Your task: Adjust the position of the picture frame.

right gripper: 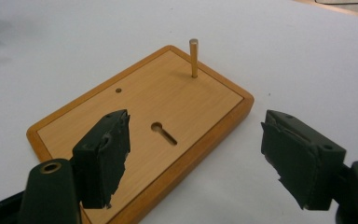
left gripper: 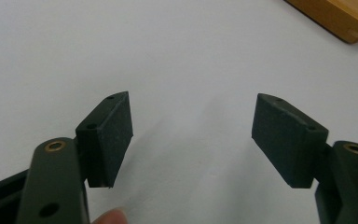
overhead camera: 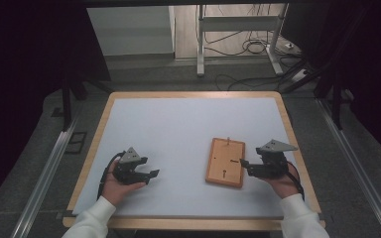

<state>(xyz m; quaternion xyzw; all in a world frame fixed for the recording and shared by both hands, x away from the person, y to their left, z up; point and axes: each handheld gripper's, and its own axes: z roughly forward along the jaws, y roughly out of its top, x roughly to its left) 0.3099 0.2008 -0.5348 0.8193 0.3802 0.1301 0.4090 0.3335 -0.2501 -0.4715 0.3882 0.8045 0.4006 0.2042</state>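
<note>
The right hand-held gripper (right gripper: pixel 193 156) is spread wide and empty beside the wooden board (right gripper: pixel 140 126); the left hand-held gripper (left gripper: pixel 191 140) is likewise spread over the bench (left gripper: pixel 168 56).

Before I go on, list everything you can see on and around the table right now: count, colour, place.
wooden board: one, light orange-brown, flat on the table right of centre, beside the right gripper
peg: one, brass-coloured, upright near one corner of the wooden board
keyhole slot: one, dark, in the board's face
small hole: one, near the board's edge
table: one, white top with a wooden rim
metal stand: one, grey, on the floor behind the table
cables: several, black, on the floor by the stand
left gripper: one, black, open, nothing between the jaws
right gripper: one, black, open, over the board's near edge
sleeves: two, white, bottom edge
</note>
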